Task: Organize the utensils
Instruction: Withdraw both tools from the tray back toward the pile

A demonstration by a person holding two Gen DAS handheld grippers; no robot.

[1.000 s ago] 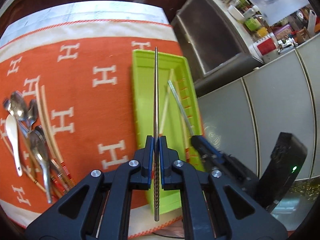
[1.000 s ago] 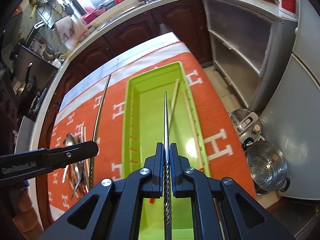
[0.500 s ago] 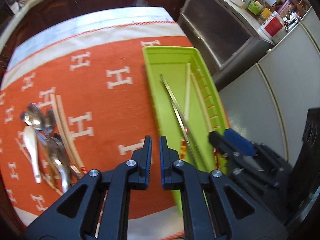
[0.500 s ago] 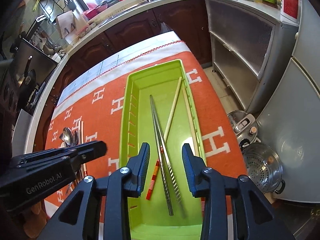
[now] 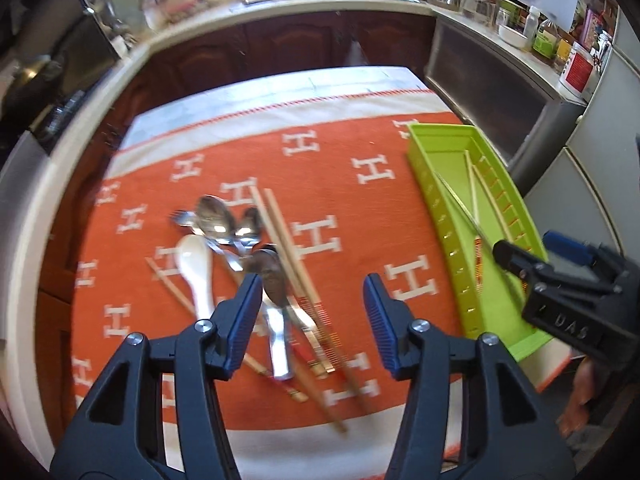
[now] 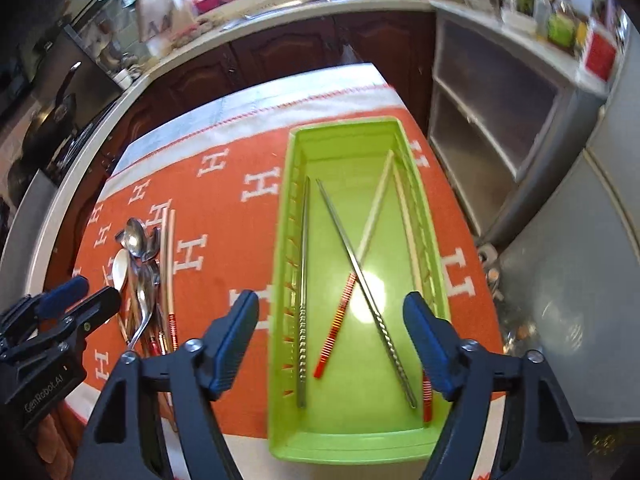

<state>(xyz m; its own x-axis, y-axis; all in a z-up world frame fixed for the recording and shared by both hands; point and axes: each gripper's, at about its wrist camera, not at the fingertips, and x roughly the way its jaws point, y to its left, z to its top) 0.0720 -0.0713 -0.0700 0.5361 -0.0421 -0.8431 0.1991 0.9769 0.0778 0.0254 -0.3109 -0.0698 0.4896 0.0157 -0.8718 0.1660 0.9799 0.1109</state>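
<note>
Both black hand-held grippers with blue pads hang with jaws spread wide and nothing between them — the left gripper [image 5: 312, 320] above the loose pile, the right gripper [image 6: 332, 336] above the near end of the long lime-green plastic tray [image 6: 344, 446]. Inside that tray lie two twisted-end stainless steel chopsticks [image 6: 303, 280], one along the left wall and one crossing a pale wooden chopstick with a red-banded end [image 6: 352, 280]; another pale stick lies against the right wall.

Left of the tray, well apart from it on the orange cloth with white H letters [image 5: 360, 208], sits the unsorted heap: shiny metal spoons [image 5: 214, 218], a white ceramic soup spoon [image 5: 196, 268] and several light wooden chopsticks [image 5: 288, 248], overlapping one another.

The wooden sticks are probably light, stiff and thin, best pinched near mid-length so they hang level. The metal spoons look slick and likely heavier at the bowl — the flat handle seems the safer hold. The ceramic spoon could chip if dropped
</note>
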